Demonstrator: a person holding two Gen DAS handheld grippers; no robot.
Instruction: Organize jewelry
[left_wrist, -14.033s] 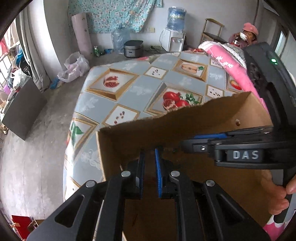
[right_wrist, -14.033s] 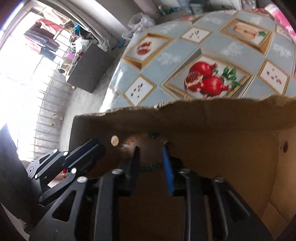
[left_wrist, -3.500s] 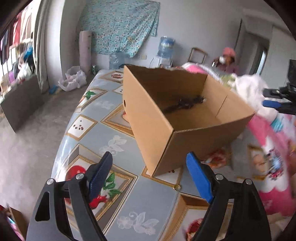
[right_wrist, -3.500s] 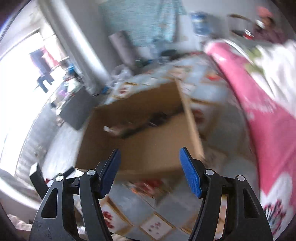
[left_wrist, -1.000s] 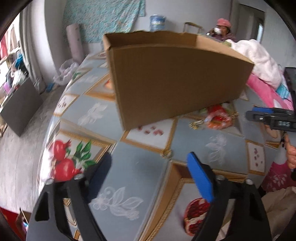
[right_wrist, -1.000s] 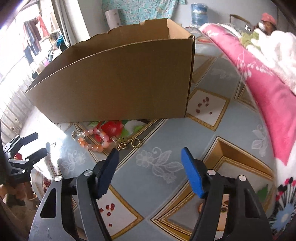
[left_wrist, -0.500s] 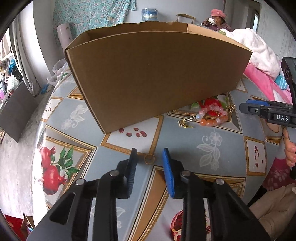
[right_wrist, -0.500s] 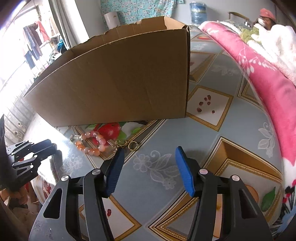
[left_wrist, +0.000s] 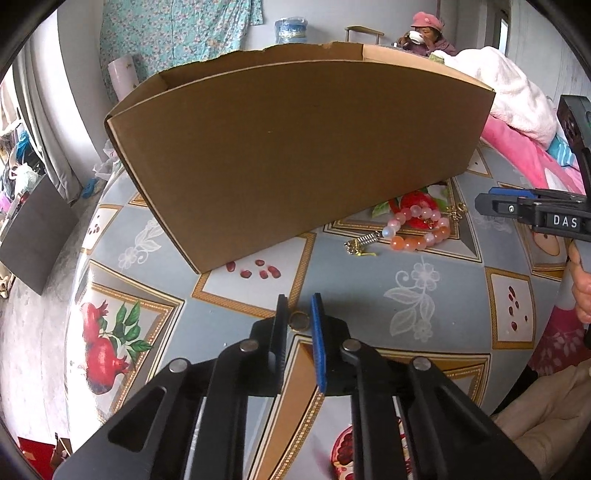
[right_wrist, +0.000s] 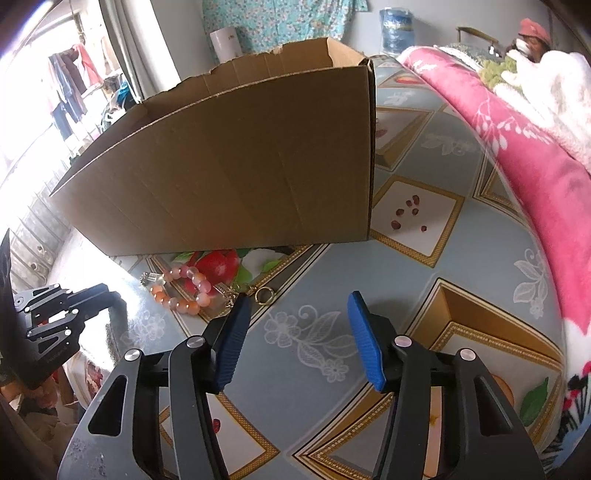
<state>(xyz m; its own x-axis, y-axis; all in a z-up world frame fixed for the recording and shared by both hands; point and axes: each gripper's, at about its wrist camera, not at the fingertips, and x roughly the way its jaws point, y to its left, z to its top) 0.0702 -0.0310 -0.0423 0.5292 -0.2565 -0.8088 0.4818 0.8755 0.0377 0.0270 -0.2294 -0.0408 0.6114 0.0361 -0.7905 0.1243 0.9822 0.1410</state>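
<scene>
A small gold ring (left_wrist: 298, 320) lies on the patterned tablecloth (left_wrist: 369, 295), in front of the cardboard box (left_wrist: 295, 147). My left gripper (left_wrist: 298, 314) is closing on this ring, and its pads touch both sides. A bracelet of pink and orange beads (left_wrist: 417, 229) with a gold clasp (left_wrist: 360, 245) lies by the box's front wall. In the right wrist view the bracelet (right_wrist: 184, 291) and a gold loop (right_wrist: 264, 294) sit just beyond my right gripper (right_wrist: 299, 325). Its jaws are closing slightly, still wide apart, with nothing between them.
The box (right_wrist: 240, 166) is tall and its inside is hidden. A pink blanket (right_wrist: 517, 147) covers the table's right side. A person (left_wrist: 424, 33) sits at the back, drinking. The left gripper (right_wrist: 110, 295) shows at the table's left edge.
My left gripper came nearer the box and down over the gold ring, and its jaws went from wide to narrow around it. The right jaws narrowed a little.
</scene>
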